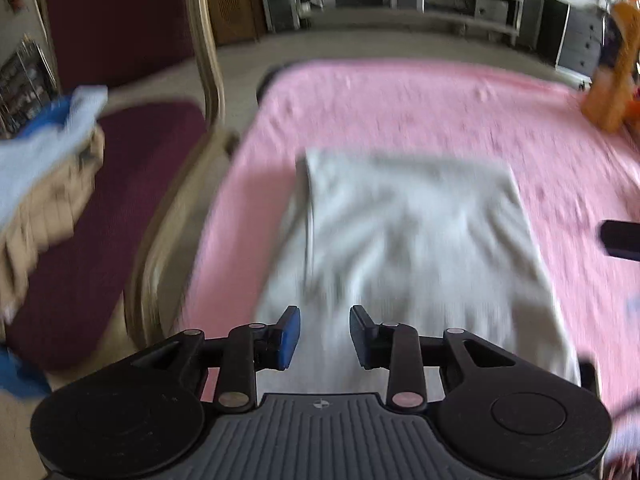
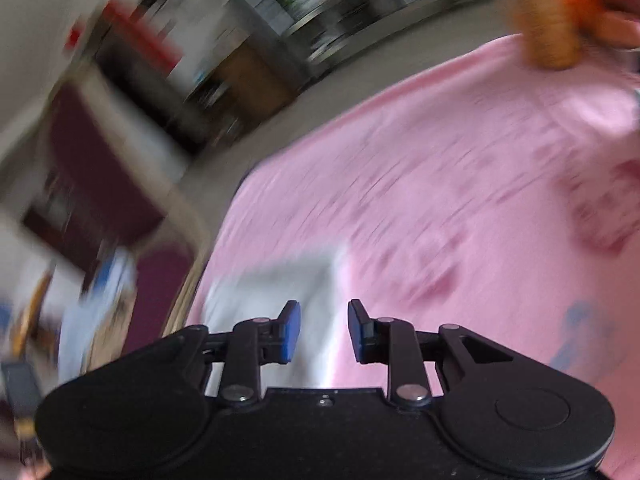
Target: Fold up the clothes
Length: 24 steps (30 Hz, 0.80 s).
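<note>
Folded grey garment [image 1: 400,240] at frame centre on pink bed [image 1: 440,112]. Left hand-held gripper [image 1: 325,338] and right hand-held gripper [image 2: 324,332]: jaws apart, empty. Fold apparently complete; next move likely needs fresh garment from chair pile [image 1: 44,184], frame left.

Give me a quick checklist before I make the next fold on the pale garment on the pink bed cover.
1. Left hand-held gripper empty, jaws apart: ok.
2. Right hand-held gripper empty, jaws apart: ok.
3. Pale garment lying flat on the pink bed cover: ok, left side already folded over.
4. Garment free of wrinkles: cannot tell, both views blurred.
5. Orange toy clear of the garment: ok.
6. Clothes pile on the chair kept apart: ok.
</note>
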{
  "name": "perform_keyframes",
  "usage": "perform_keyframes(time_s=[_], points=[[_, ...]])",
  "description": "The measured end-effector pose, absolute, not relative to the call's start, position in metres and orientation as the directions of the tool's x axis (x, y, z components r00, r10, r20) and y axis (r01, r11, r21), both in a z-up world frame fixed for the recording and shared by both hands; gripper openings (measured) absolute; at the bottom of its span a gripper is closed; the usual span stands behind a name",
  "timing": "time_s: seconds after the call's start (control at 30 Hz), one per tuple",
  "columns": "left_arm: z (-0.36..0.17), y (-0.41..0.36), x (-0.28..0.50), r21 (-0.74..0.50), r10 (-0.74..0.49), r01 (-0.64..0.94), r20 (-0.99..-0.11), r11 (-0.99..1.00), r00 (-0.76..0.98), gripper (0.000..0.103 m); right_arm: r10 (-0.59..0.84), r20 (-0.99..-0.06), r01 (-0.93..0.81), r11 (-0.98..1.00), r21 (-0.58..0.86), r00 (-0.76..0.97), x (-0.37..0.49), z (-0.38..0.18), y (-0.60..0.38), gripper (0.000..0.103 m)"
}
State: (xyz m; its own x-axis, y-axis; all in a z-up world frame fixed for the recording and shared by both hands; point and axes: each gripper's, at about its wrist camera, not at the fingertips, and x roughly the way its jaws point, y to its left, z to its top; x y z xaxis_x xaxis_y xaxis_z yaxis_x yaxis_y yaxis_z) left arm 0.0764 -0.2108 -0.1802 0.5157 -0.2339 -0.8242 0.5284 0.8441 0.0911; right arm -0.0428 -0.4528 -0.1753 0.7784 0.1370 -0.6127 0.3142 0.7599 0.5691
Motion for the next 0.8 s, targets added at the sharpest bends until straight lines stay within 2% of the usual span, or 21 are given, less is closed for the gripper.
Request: perform_keyframes(time_s=[0.07,0.17,0.27,0.37,0.53,0.6,0.7,0.8], points=[[-0.185,-0.203,0.068,0.081,-0.237,0.531,-0.831,0.844,0.503,0.031,0.189,-0.637,0.224,0.831,0.509,0.748,-0.039,-0.175,-0.411,0.025],[-0.189,-0.203,0.063,0.138,-0.233,0.544,-0.797,0.828,0.557,0.031,0.258,-0.655,0.116,0.875,0.471,0.710,-0.030,-0.179,-0.364,0.025],[-0.195,-0.198,0.067,0.107,-0.237,0.540,-0.816,0.835,0.527,0.030,0.264,-0.700,0.065,0.911,0.406,0.664,-0.026,-0.190,-0.333,0.025],[-0.196,-0.194,0.061,0.125,-0.215,0.555,-0.835,0.822,0.506,0.030,0.262,-0.744,0.031,0.934,0.355,0.615,-0.033,-0.200,-0.326,0.025],[-0.192,-0.189,0.044,0.192,-0.166,0.602,-0.858,0.775,0.486,0.031,0.268,-0.751,-0.003,0.943,0.334,0.604,-0.053,-0.179,-0.336,0.026],[-0.182,-0.180,0.038,0.149,-0.208,0.624,-0.862,0.767,0.463,0.031,0.255,-0.736,0.003,0.944,0.329,0.627,-0.061,-0.164,-0.344,0.027],[-0.164,-0.164,0.041,0.082,-0.283,0.616,-0.836,0.783,0.470,0.034,0.228,-0.669,0.030,0.936,0.350,0.707,-0.077,-0.138,-0.364,0.043],[-0.152,-0.158,0.057,0.082,-0.286,0.578,-0.807,0.812,0.516,0.040,0.189,-0.596,0.070,0.921,0.384,0.781,-0.090,-0.113,-0.387,0.046]])
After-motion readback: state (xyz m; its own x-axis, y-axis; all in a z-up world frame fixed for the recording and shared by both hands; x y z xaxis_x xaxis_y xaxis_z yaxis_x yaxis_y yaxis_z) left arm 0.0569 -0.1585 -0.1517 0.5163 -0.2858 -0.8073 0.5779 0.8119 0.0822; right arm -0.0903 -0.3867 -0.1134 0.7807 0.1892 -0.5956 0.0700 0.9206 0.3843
